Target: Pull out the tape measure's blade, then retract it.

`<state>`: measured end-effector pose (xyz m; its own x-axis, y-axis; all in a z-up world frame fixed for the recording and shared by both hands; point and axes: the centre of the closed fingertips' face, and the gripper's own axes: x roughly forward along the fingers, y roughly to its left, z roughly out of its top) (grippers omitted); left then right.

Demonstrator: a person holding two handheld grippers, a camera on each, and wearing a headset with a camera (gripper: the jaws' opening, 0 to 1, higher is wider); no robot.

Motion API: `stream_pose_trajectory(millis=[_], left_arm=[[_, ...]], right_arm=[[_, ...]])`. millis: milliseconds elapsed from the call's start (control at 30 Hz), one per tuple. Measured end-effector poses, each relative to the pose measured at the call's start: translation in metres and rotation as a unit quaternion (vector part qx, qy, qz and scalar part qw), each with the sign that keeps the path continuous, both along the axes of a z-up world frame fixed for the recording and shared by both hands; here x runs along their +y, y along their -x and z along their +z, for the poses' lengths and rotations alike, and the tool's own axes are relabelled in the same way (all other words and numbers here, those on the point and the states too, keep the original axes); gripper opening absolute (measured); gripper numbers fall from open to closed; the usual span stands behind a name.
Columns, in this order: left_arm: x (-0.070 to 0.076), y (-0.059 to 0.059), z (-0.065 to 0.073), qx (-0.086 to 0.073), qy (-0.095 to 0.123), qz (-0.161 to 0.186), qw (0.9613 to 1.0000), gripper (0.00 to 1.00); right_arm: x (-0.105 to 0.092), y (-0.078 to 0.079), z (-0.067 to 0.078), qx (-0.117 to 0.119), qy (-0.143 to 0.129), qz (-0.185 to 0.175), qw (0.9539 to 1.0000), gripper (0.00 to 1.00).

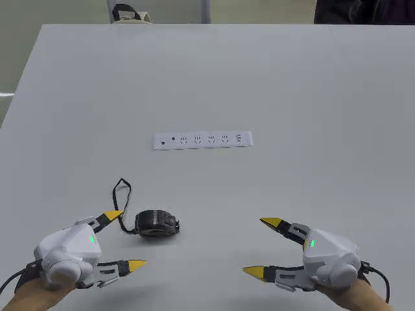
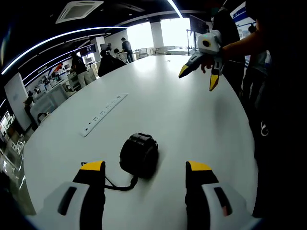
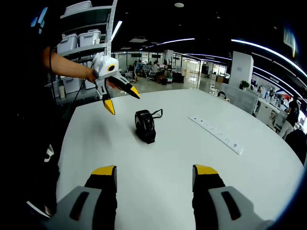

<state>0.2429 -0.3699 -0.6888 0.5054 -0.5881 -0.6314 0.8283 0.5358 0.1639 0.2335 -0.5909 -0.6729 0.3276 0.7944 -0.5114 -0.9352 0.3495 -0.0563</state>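
Lying on the white table (image 1: 305, 91), the black tape measure (image 1: 156, 223) sits just in front of the left gripper (image 1: 126, 238), whose jaws are spread wide and hold nothing. The right gripper (image 1: 260, 246) is well off to the side, its jaws spread wide too. The head view shows a white power strip (image 1: 202, 140) farther back, and the left gripper view shows people (image 2: 108, 60) beyond the table.
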Motion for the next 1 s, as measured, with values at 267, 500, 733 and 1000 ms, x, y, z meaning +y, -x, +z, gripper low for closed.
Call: stream_pose_trajectory(millis=[267,500,733,1000], left_arm=[[-0.002,-0.016,-0.005,0.004,-0.018,-0.034,0.9993,0.61],[-0.006,-0.025,-0.017,0.014,-0.036,-0.067,0.997,0.57],[-0.011,-0.031,-0.026,0.022,-0.048,-0.093,0.9943,0.53],[-0.015,-0.04,-0.033,0.026,-0.063,-0.117,0.9908,0.5]], right_arm=[[0.014,-0.012,-0.014,0.006,0.004,0.029,0.9995,0.6],[0.028,-0.022,-0.026,0.011,0.008,0.055,0.9984,0.55],[0.042,-0.029,-0.034,0.019,0.006,0.076,0.9969,0.53],[0.058,-0.037,-0.045,0.024,0.006,0.1,0.9947,0.49]])
